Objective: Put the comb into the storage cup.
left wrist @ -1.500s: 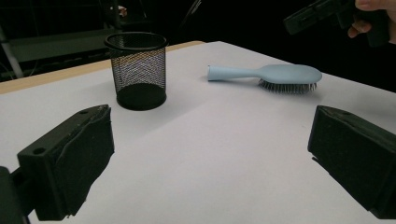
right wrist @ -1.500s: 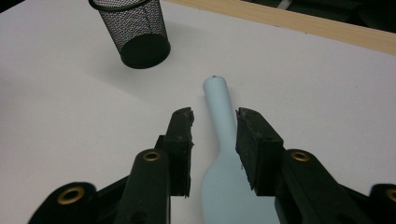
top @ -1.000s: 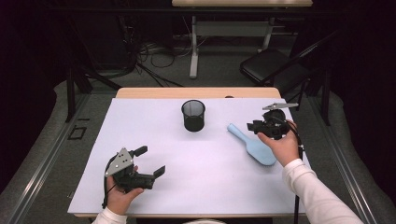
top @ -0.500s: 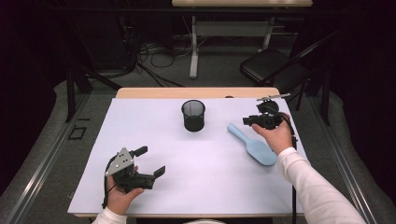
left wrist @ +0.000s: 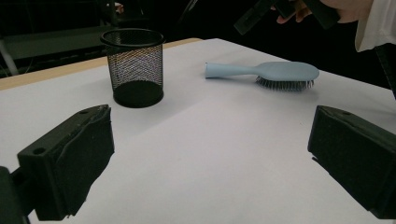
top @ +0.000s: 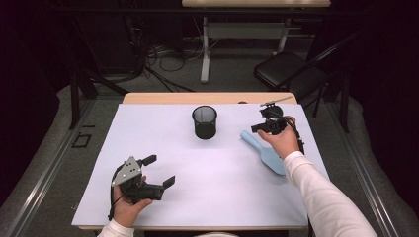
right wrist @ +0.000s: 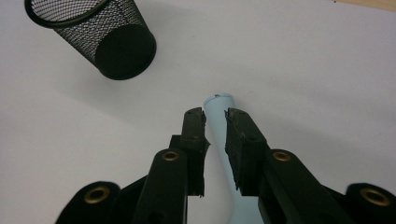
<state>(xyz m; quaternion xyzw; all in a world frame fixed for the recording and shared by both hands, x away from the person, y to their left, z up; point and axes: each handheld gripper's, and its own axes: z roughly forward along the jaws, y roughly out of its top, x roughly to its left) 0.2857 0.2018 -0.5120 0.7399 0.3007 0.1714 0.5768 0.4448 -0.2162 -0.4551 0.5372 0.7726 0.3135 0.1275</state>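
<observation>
Your right gripper (right wrist: 215, 122) hangs over the handle end of the light blue hairbrush (right wrist: 224, 140), its jaws narrowed and straddling the handle. They have just been closing, with the handle between them, but whether the pads press on it yet cannot be told from the right gripper view. In the high view your right gripper (top: 264, 127) sits at the far right of the desk (top: 163, 123), just above the brush's handle tip. The hairbrush (top: 264, 153) lies flat on the white desk top, bristles down, handle pointing toward the black mesh cup (top: 204, 122), which stands upright near the far middle, apart from the brush.

Your left gripper (top: 158, 170) rests low at the near left corner, jaws spread wide and released, nothing between them. From the left gripper view the hairbrush (left wrist: 271, 73) and the mesh cup (left wrist: 134, 65) both lie well ahead of it.

No brand, label or readable writing shows on the brush, the cup or either gripper.
</observation>
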